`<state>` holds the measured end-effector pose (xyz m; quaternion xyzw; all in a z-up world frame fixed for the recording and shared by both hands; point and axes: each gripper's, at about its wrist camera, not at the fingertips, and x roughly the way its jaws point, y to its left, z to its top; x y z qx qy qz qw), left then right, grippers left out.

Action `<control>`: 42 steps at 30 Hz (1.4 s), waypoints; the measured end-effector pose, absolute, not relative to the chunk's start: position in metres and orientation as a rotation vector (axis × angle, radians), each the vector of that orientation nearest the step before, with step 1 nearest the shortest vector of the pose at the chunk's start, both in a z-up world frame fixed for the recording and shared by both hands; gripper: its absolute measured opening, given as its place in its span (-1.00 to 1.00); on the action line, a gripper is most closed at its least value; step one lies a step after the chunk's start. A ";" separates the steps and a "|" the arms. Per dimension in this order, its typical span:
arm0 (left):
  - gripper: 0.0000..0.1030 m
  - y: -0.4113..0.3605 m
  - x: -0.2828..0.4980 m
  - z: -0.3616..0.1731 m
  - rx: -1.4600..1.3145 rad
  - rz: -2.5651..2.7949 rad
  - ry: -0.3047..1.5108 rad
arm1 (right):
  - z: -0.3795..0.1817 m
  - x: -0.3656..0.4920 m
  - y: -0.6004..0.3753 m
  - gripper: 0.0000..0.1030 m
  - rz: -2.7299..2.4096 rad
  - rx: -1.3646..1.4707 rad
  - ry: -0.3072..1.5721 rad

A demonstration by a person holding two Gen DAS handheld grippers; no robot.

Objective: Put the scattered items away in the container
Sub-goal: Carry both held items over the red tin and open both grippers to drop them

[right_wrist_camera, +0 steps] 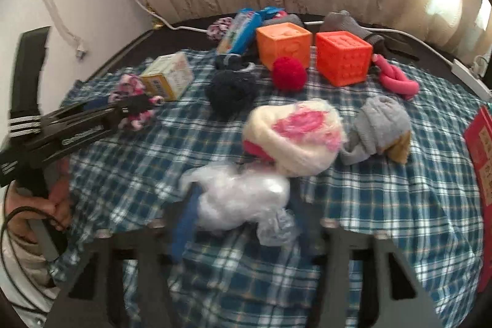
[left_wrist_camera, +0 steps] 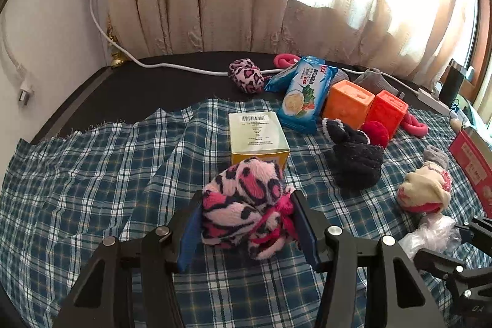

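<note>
The right wrist view is blurred, so the right claw (right_wrist_camera: 243,214) is hard to read: a crumpled clear plastic bag (right_wrist_camera: 243,199) sits between its fingers, but whether they pinch it I cannot tell. The left claw (left_wrist_camera: 246,223) is closed on a pink leopard sock bundle (left_wrist_camera: 246,205), both blue pads pressing its sides over the plaid cloth (left_wrist_camera: 92,174) on the tabletop. Just ahead of it stands a yellow box (left_wrist_camera: 258,137). Only the left view shows the box's barcode label; the right view alone shows the holding hand (right_wrist_camera: 58,205). A red container (left_wrist_camera: 470,162), far right, is cut off.
</note>
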<state>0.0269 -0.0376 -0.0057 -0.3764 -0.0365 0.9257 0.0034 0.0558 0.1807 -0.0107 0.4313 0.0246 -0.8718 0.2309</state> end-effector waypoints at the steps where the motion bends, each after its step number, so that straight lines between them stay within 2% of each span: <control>1: 0.10 -0.038 0.027 -0.006 -1.182 2.902 -0.117 | -0.010 0.057 0.182 -0.01 -2.403 1.180 0.063; 10: 0.10 -0.033 0.034 0.003 -1.169 2.916 -0.100 | 0.008 0.068 0.215 -0.07 -2.496 1.092 -0.081; 17: 0.10 0.004 0.044 0.026 -1.091 2.867 -0.020 | 0.036 0.084 0.286 -0.07 -2.700 0.988 -0.231; 29: 0.10 0.119 0.028 0.060 -0.957 2.662 0.132 | 0.071 0.112 0.436 -0.07 -3.206 0.934 -0.444; 37: 0.10 0.225 0.025 0.082 -0.845 2.420 0.220 | 0.049 0.100 0.474 0.00 -3.313 1.129 -0.528; 42: 0.10 0.285 0.022 0.085 -0.801 2.297 0.247 | 0.051 0.104 0.485 0.10 -3.340 1.115 -0.549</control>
